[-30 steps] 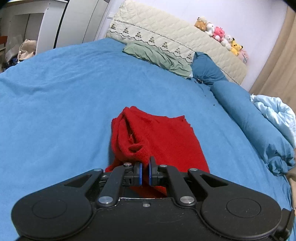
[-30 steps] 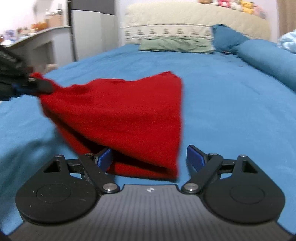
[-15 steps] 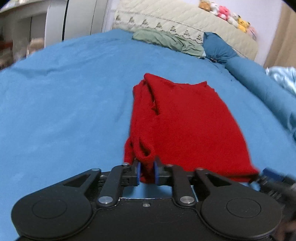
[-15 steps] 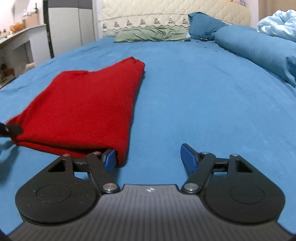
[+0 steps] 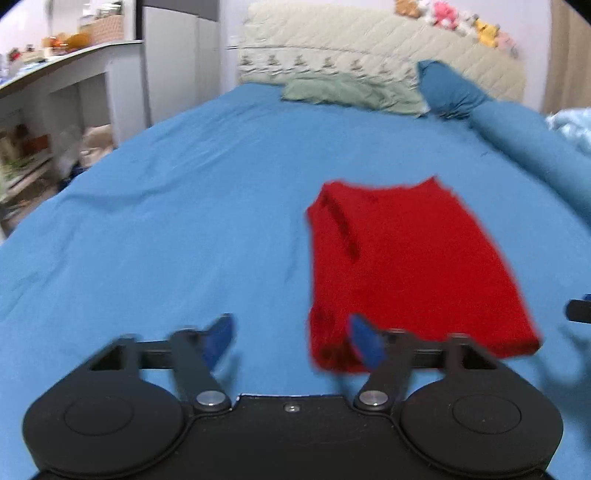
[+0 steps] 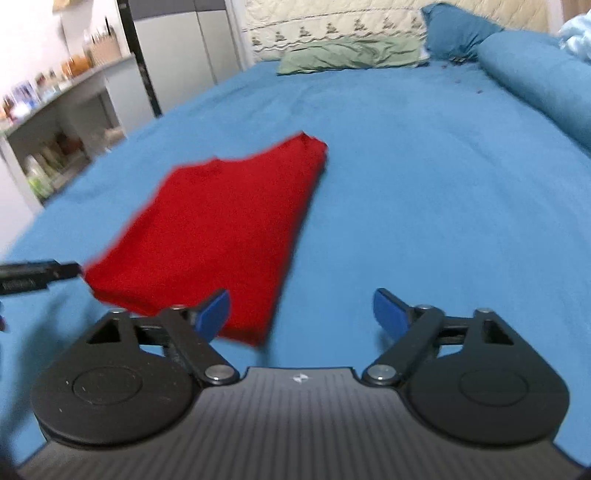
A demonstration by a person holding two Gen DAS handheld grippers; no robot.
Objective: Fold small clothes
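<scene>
A red garment (image 5: 406, 266) lies folded flat on the blue bed sheet (image 5: 166, 221). It also shows in the right wrist view (image 6: 218, 236). My left gripper (image 5: 291, 341) is open and empty, just left of the garment's near left corner, with its right pad in front of the cloth edge. My right gripper (image 6: 301, 312) is open and empty, at the garment's near right corner, with its left pad over the cloth edge. The left gripper's tip (image 6: 37, 275) shows at the far left in the right wrist view.
A green pillow (image 5: 351, 92), a blue pillow (image 5: 450, 92) and a blue bolster (image 5: 535, 147) lie by the quilted headboard (image 5: 369, 40). Plush toys (image 5: 458, 18) sit on top of it. White shelves (image 5: 55, 110) stand to the left of the bed.
My left gripper has opened and let go of the garment's corner, then drawn back and to the left. My right gripper has pulled back a little. The garment now lies flat.
</scene>
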